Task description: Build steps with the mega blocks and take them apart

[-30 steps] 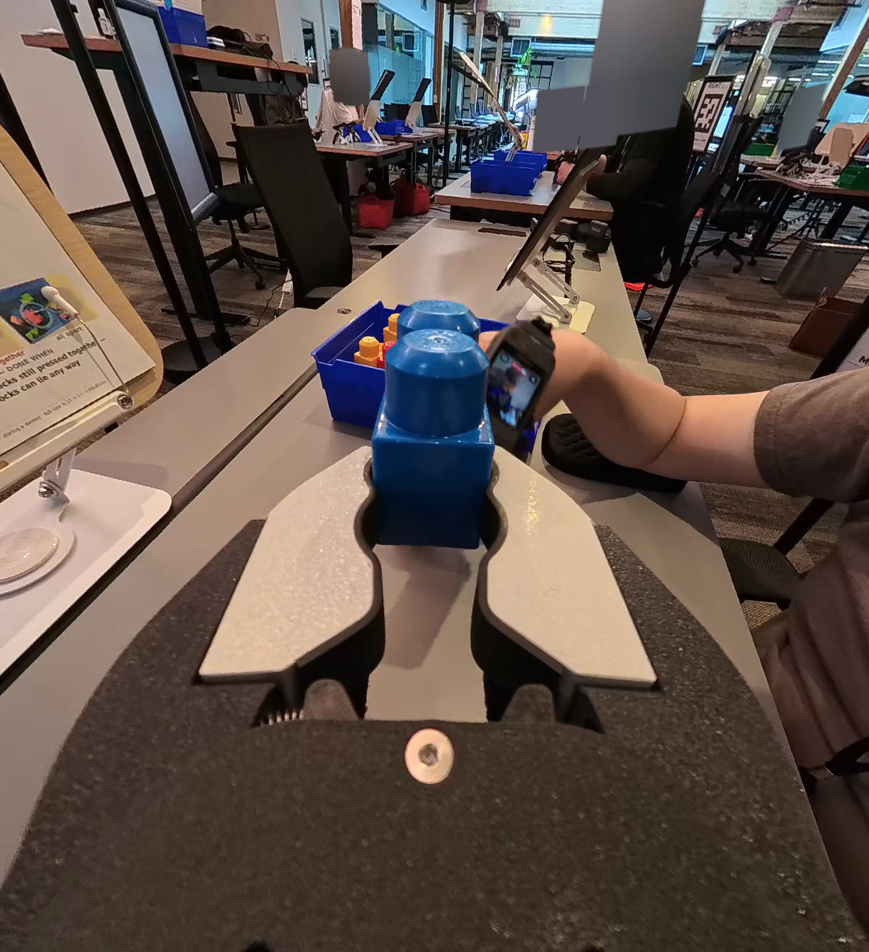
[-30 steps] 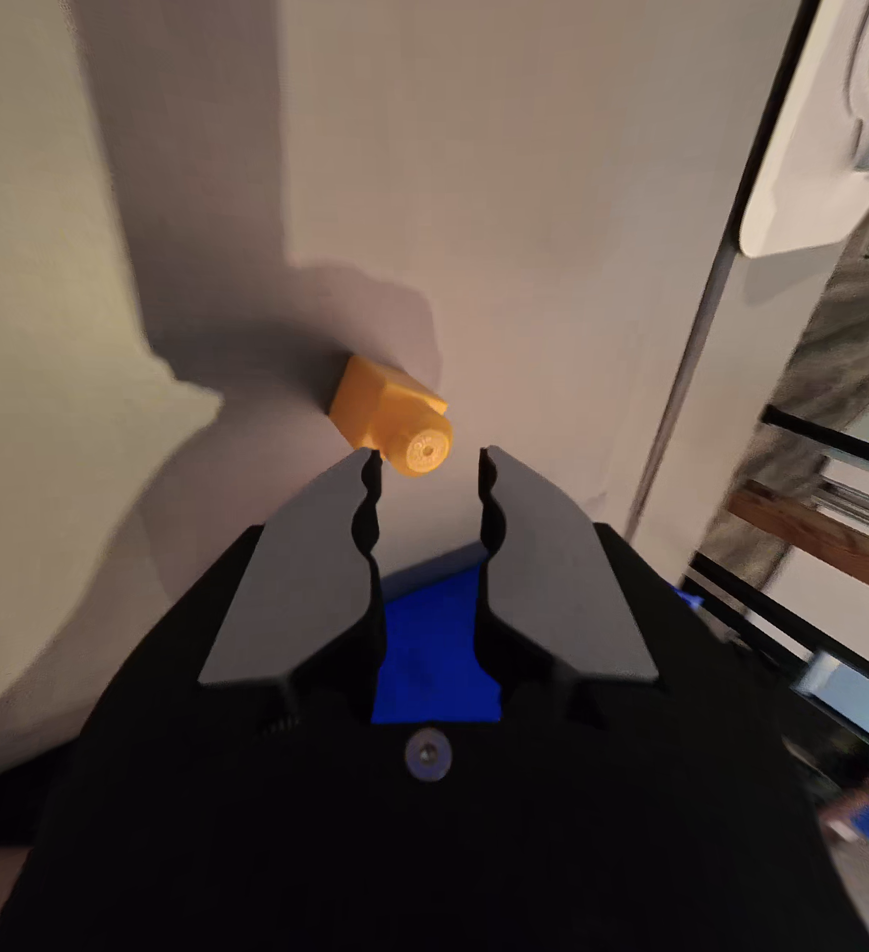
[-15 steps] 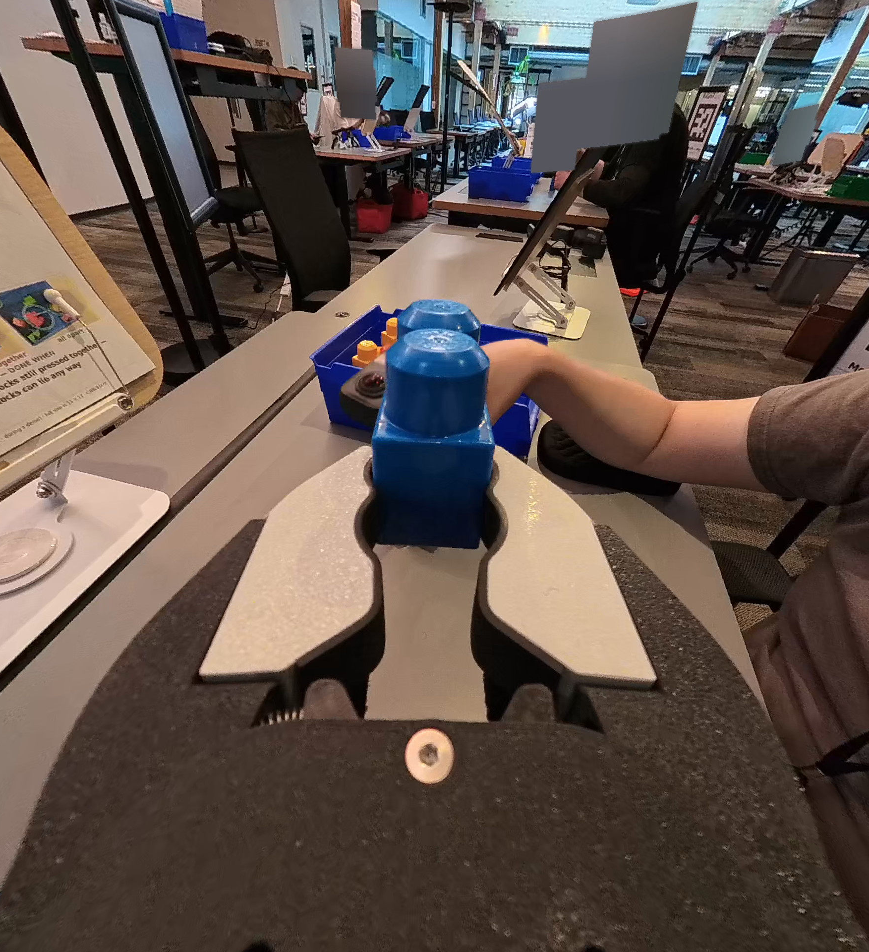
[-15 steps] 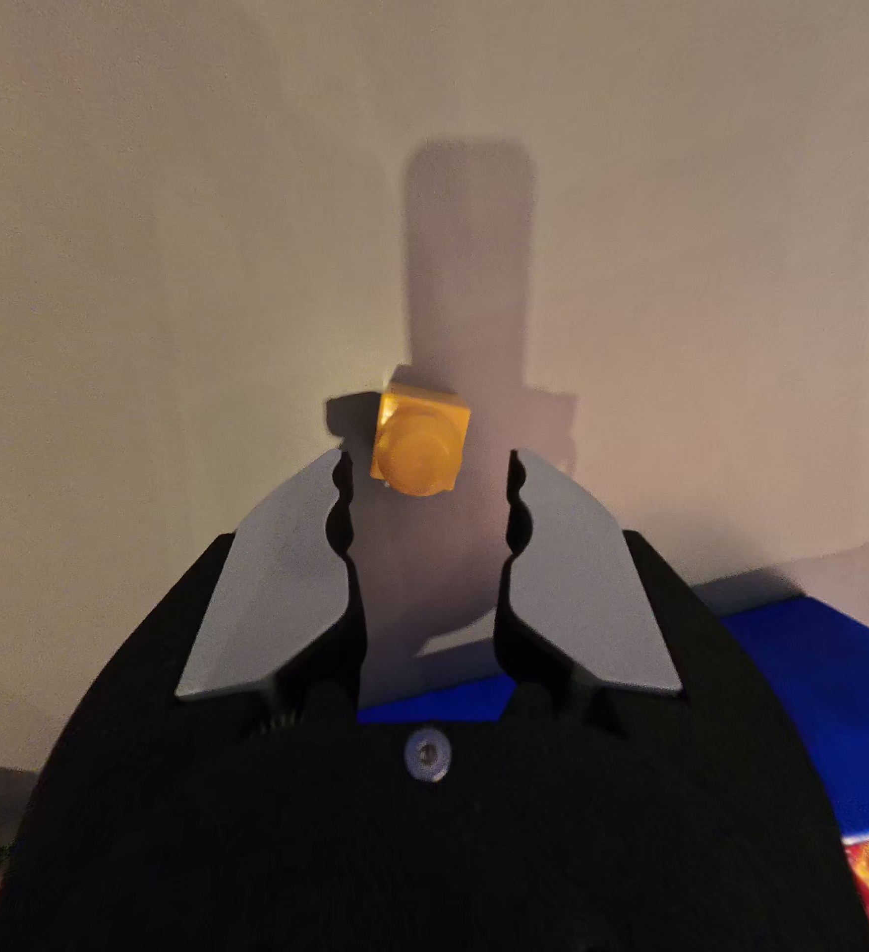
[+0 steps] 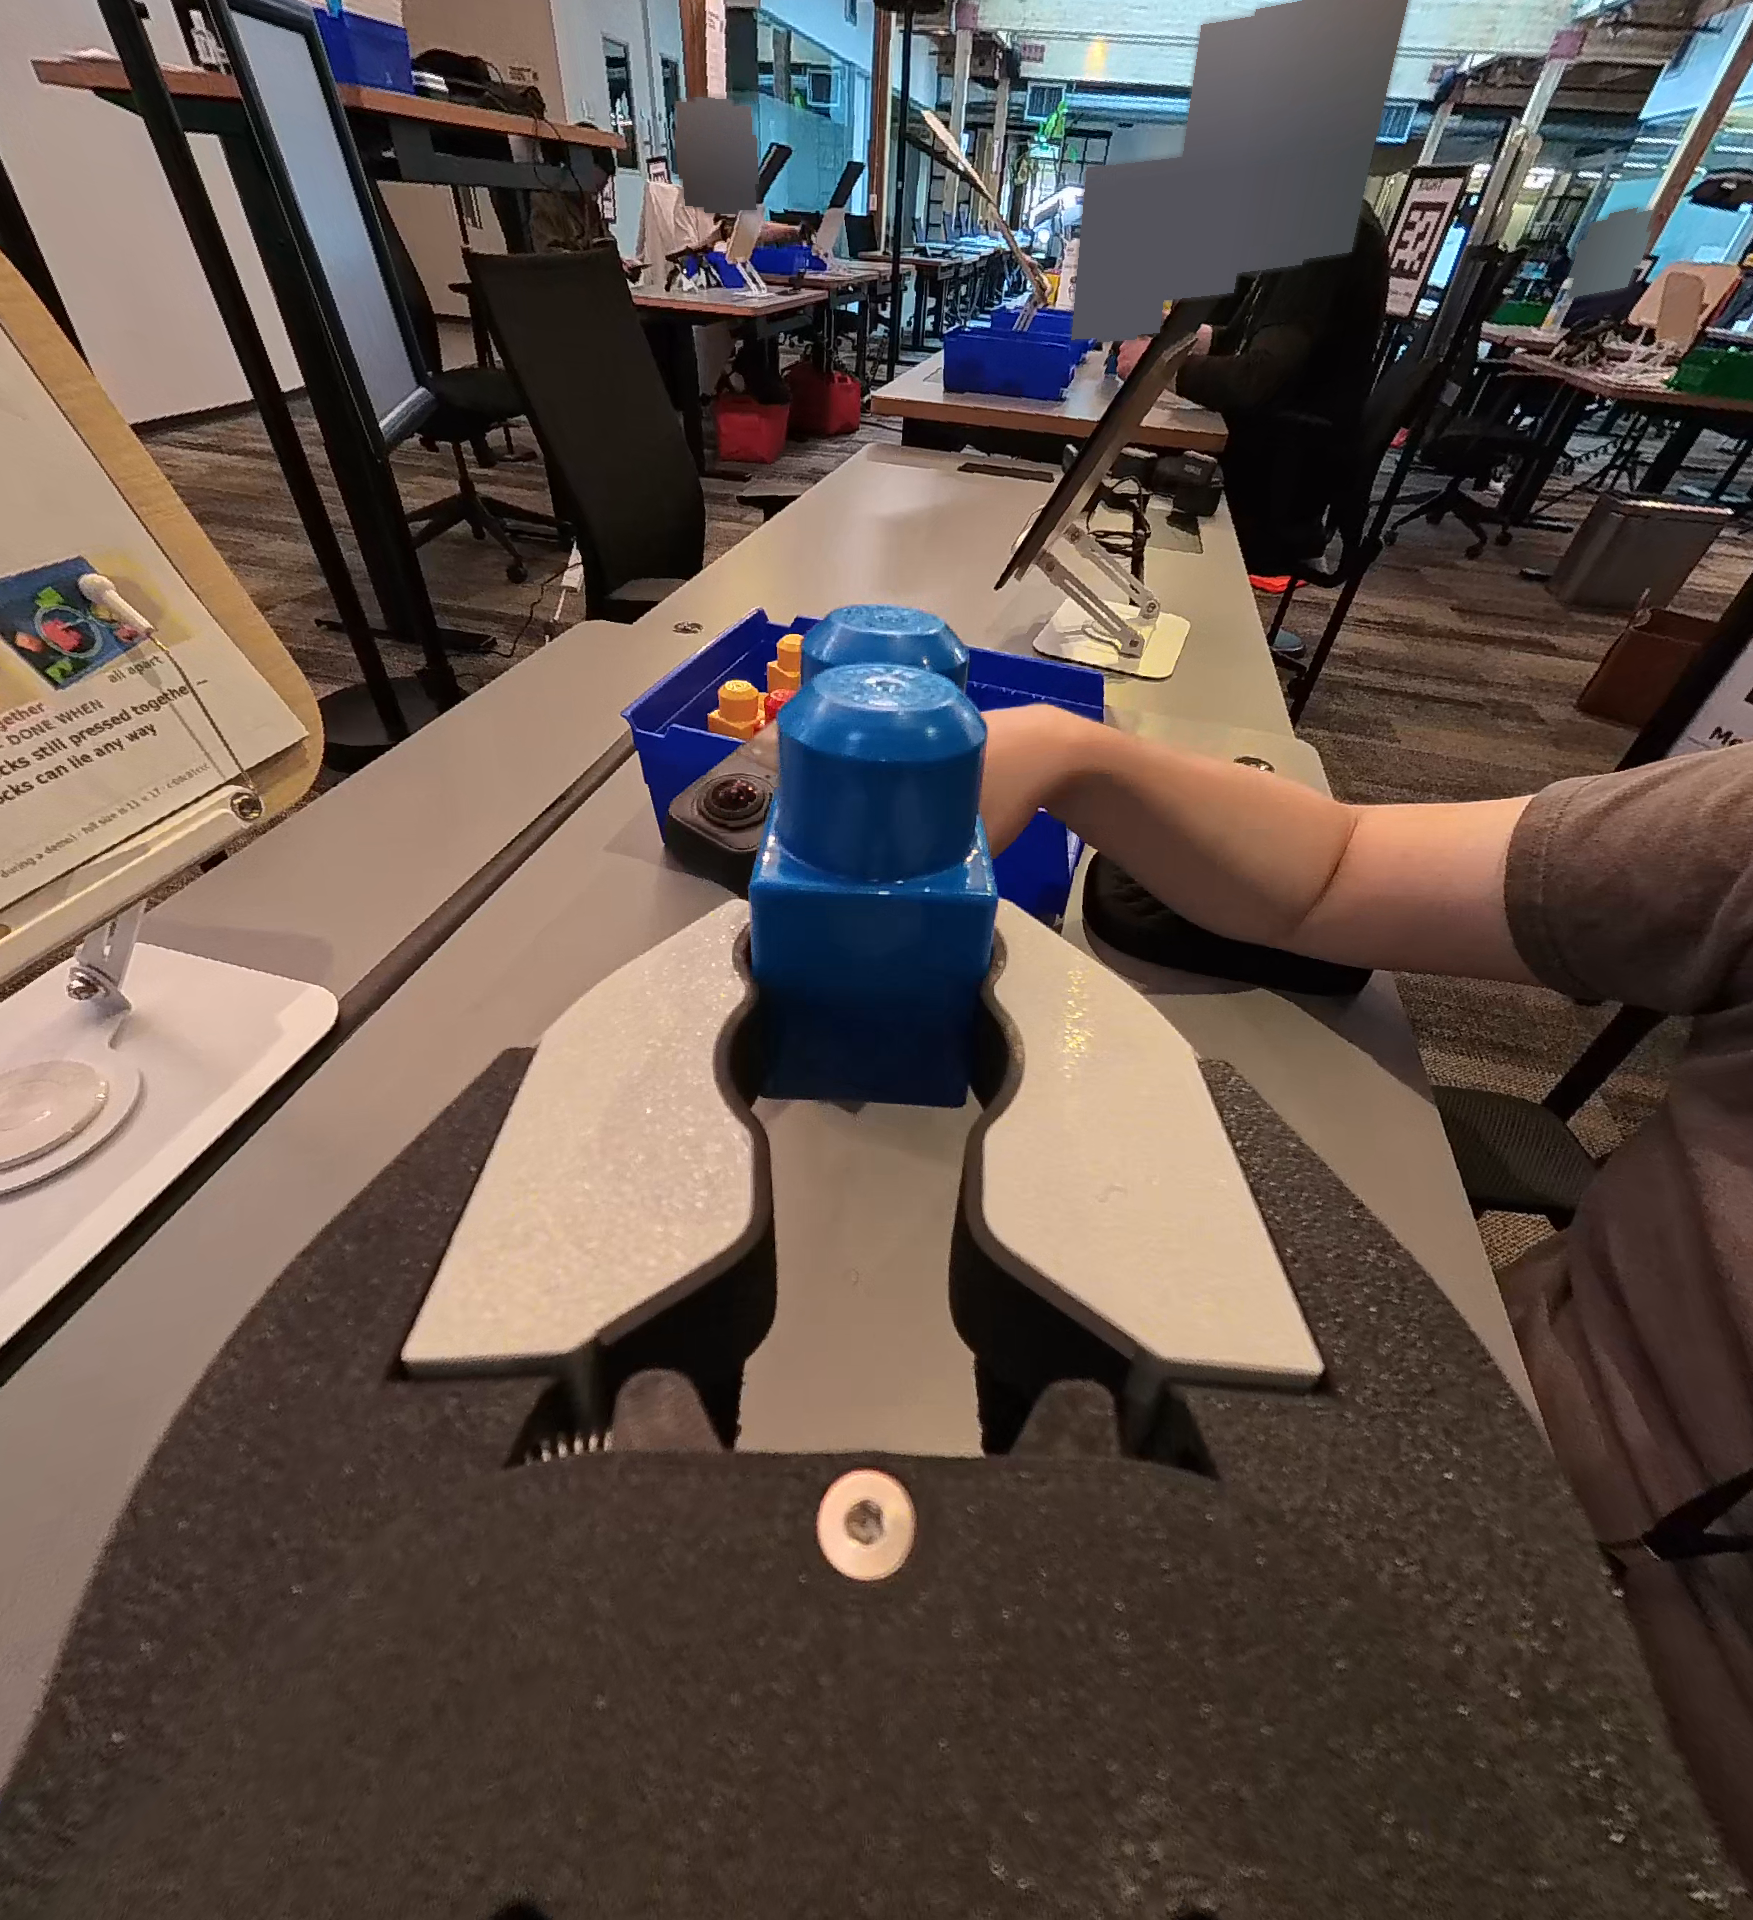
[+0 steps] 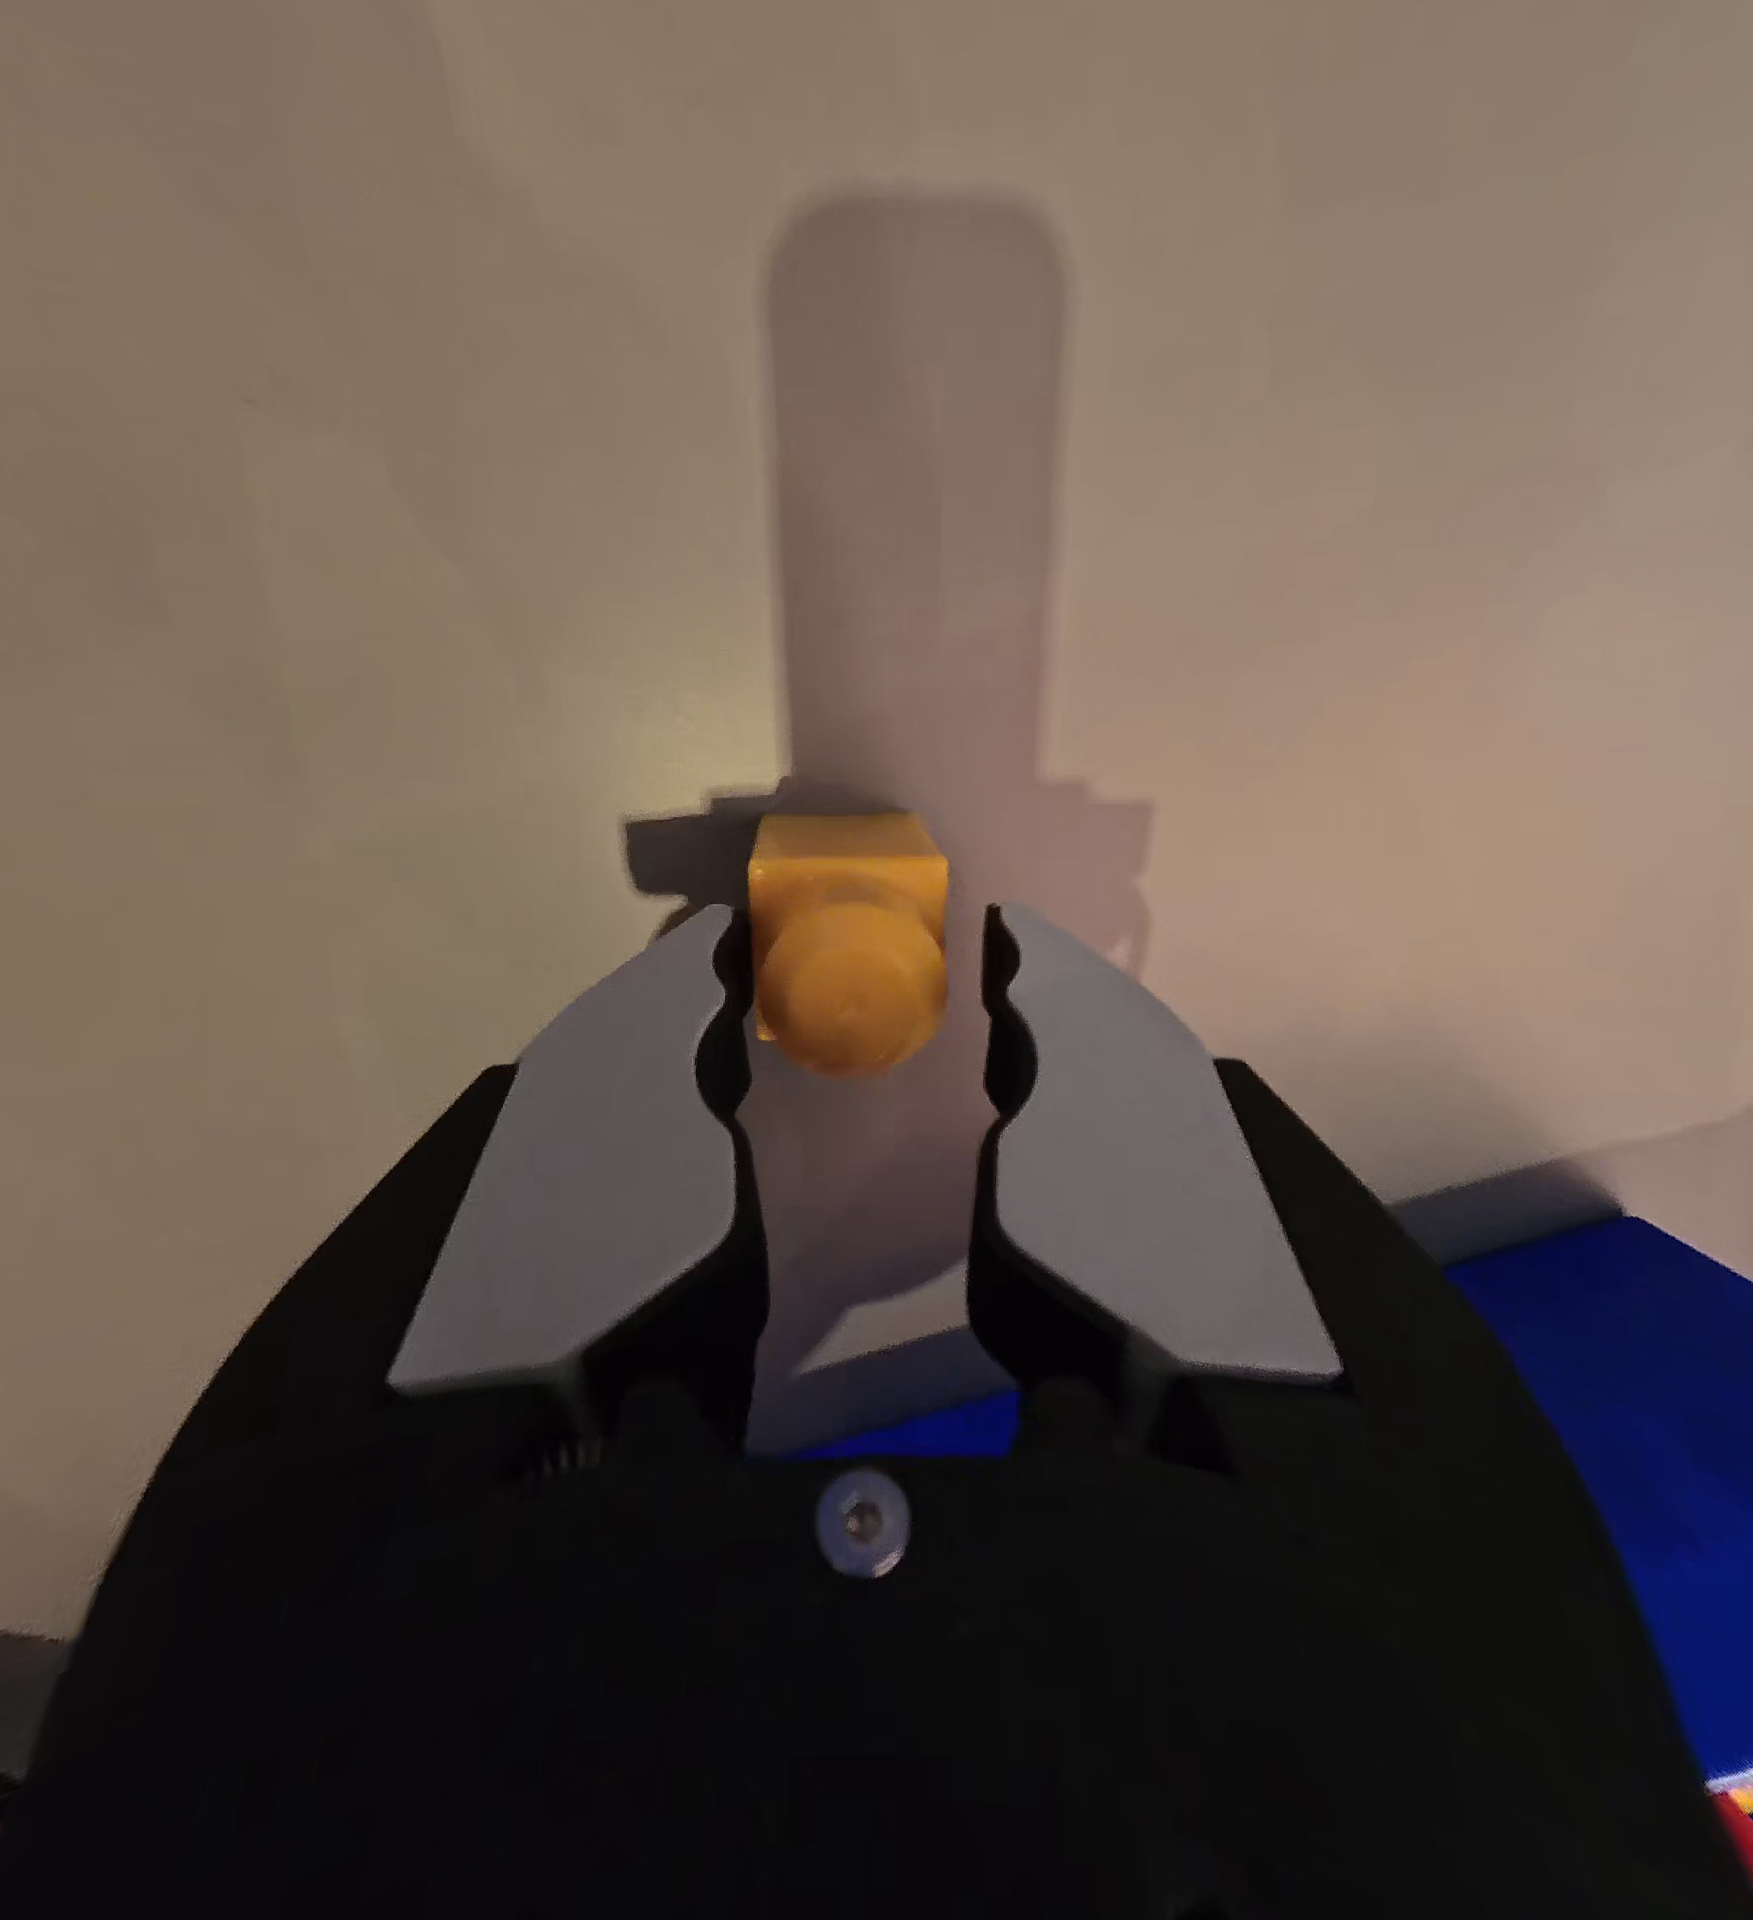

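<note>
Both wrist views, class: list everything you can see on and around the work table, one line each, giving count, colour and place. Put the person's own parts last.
Blue block: one, two studs, blue, on the table between the left fingers.
Orange block: one, orange, single stud, on the table, between the right fingertips, not yet gripped.
Bin: one, blue, behind the blue block, holding orange and red blocks.
Instruction board: one, pale, on a white stand, far left.
Table: one, grey.
Left gripper: shut on blue block.
Right gripper: open, pointing down.
Arm: one, bare, reaching toward the bin.

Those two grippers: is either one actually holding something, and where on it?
The left gripper clamps the blue block by its square base, studs up. The right gripper holds nothing: its open fingers only flank the orange block.
</note>
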The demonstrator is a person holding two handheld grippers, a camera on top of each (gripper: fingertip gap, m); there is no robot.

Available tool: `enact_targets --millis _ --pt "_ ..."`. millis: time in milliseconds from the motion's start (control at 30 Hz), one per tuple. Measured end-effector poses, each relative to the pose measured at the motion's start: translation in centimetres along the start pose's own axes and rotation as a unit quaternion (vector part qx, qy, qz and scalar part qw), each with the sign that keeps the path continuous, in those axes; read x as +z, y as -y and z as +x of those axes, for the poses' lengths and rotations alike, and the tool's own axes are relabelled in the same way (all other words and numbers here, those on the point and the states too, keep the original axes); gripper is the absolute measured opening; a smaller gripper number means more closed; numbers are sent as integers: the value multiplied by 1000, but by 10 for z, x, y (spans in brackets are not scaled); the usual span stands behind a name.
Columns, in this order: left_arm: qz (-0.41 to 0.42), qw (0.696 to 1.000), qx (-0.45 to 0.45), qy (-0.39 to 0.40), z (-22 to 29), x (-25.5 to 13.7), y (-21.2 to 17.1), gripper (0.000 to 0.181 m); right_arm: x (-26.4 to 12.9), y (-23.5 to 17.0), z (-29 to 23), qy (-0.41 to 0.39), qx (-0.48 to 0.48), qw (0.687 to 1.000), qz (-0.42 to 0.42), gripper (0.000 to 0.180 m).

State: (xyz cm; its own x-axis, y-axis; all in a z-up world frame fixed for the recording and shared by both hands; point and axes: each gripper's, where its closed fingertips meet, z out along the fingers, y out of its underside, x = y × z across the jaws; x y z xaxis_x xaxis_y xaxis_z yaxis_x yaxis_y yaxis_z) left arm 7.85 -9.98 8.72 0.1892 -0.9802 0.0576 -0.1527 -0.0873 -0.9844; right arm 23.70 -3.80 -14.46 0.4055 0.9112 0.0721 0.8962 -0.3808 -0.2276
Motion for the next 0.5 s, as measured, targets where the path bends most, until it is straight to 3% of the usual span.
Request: enact_targets --millis 200,367,500 --pt "-14 1000 0 -2 -2 6 -8 36 -8 6 2 3 0 1000 22 36" --pt "-42 999 -19 -15 -1 24 -24 36 -60 26 5 48 52 986 150 35" --pt "-77 995 -49 -45 7 53 -50 36 -118 38 7 96 81 951 281 35"
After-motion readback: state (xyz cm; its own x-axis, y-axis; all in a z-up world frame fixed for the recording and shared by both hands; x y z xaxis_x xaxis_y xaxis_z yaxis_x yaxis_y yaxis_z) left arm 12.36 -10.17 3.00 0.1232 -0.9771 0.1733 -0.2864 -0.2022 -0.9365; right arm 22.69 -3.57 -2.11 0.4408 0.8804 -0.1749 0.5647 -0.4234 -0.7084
